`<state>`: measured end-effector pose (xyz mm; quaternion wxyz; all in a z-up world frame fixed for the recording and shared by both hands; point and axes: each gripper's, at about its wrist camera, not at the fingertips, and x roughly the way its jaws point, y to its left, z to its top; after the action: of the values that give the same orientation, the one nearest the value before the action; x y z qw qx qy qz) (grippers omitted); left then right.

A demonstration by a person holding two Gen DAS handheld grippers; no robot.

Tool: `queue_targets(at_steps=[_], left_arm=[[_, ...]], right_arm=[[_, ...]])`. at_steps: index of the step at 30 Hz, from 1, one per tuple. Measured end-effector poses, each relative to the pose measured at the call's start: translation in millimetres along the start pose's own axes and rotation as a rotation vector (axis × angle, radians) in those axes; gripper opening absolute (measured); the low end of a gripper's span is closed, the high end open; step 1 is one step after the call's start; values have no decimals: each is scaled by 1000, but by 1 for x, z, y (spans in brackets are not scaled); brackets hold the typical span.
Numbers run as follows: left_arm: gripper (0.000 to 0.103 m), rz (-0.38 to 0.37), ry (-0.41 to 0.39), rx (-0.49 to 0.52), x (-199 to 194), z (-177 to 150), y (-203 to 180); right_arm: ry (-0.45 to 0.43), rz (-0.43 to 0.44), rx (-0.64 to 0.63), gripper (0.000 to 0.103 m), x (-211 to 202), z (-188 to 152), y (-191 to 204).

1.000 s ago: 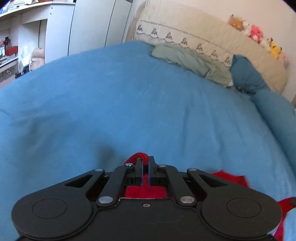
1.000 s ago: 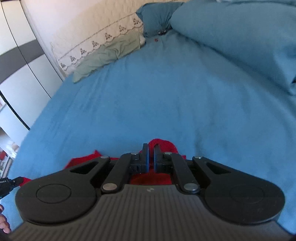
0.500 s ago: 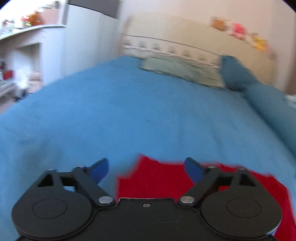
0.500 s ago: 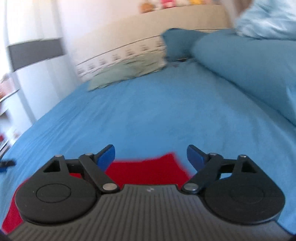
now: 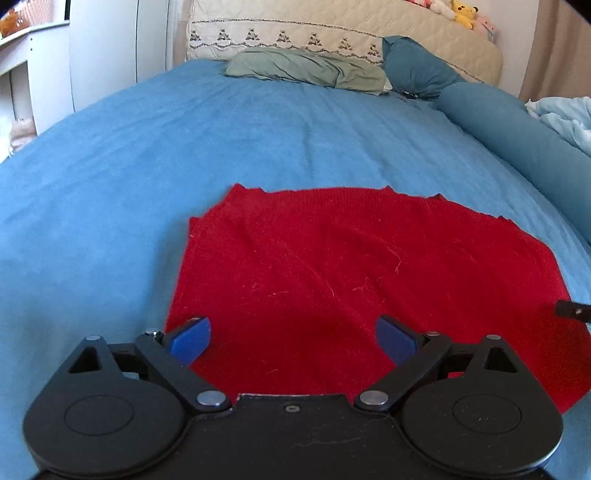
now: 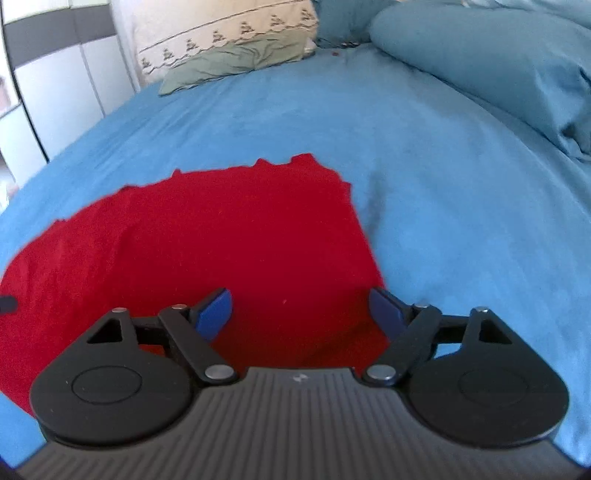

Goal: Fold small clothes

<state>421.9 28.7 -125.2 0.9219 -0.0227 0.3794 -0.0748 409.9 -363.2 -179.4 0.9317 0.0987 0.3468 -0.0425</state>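
Note:
A red knit garment [image 5: 332,266] lies flat on the blue bed, folded over with a jagged far edge; it also shows in the right wrist view [image 6: 229,236]. My left gripper [image 5: 293,338] is open and empty, hovering over the garment's near left part. My right gripper [image 6: 301,312] is open and empty over the garment's near right edge. A tip of the right gripper [image 5: 570,309] pokes in at the right of the left wrist view.
The blue bedsheet [image 5: 184,129] spreads all round. A green pillow [image 5: 306,68] and a dark blue pillow [image 5: 417,70] lie against the cream headboard [image 5: 332,29]. A rolled blue duvet [image 6: 480,62] runs along the right. White wardrobes [image 6: 55,74] stand left.
Both grippers were shut on the red garment a second ago. They have opened, let it go and drawn back, and the garment now lies flat on the bed.

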Motion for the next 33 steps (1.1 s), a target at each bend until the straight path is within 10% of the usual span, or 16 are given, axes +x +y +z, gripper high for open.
queue_targets(at_steps=[12,22,33], left_arm=[[103,-3,-124,70,-107,9,-24],[103,-52,-3,18,-70,-14,-57],[103,-57,69,-43,-8,-8,-73]], right_arm=[[-48,55,-47,98,-126,36,-12],[86,59,181,98,-107,-49,-2],[-126,62,494,79,-61,-72,-18]])
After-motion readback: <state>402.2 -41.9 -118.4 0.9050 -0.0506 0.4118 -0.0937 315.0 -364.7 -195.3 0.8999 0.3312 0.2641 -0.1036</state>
